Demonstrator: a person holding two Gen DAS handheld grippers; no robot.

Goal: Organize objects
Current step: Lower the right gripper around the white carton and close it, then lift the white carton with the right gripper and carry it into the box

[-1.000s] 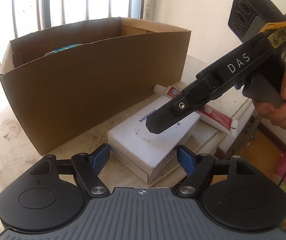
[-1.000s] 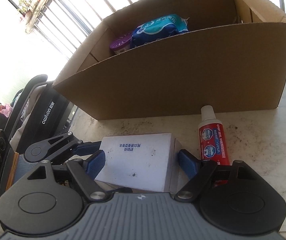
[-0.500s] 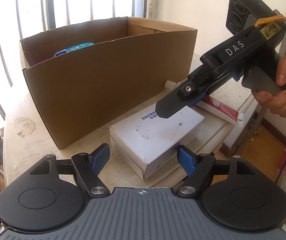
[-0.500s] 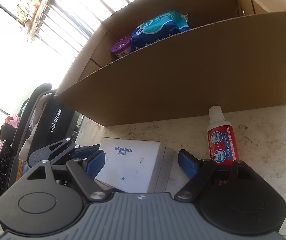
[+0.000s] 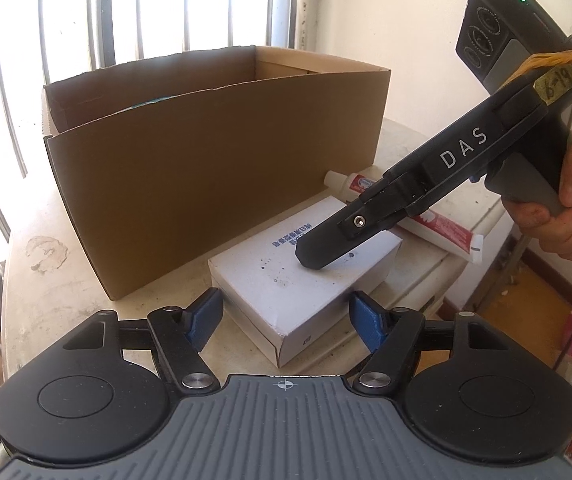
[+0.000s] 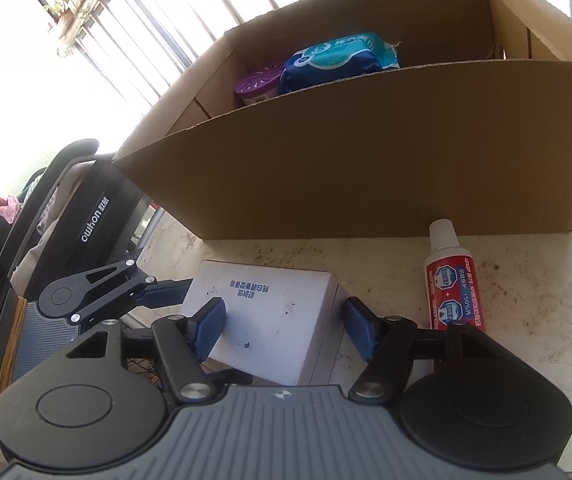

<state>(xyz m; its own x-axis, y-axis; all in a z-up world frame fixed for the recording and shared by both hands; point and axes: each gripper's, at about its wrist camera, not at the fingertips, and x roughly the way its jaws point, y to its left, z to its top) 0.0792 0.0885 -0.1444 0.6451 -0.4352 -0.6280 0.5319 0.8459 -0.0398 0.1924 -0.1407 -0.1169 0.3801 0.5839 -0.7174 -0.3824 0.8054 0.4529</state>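
Two items sit in the cardboard box: purple tub far left, blue pack beside it. Both grippers, left gripper & right gripper, just narrowed, pads straddling the white box; contact unclear.

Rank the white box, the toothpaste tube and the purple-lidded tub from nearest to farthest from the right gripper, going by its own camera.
1. White box, between the right gripper's fingers.
2. Toothpaste tube, on the table to the right.
3. Purple-lidded tub, inside the cardboard box.

blocked: cardboard box wall behind white box | free: box top open
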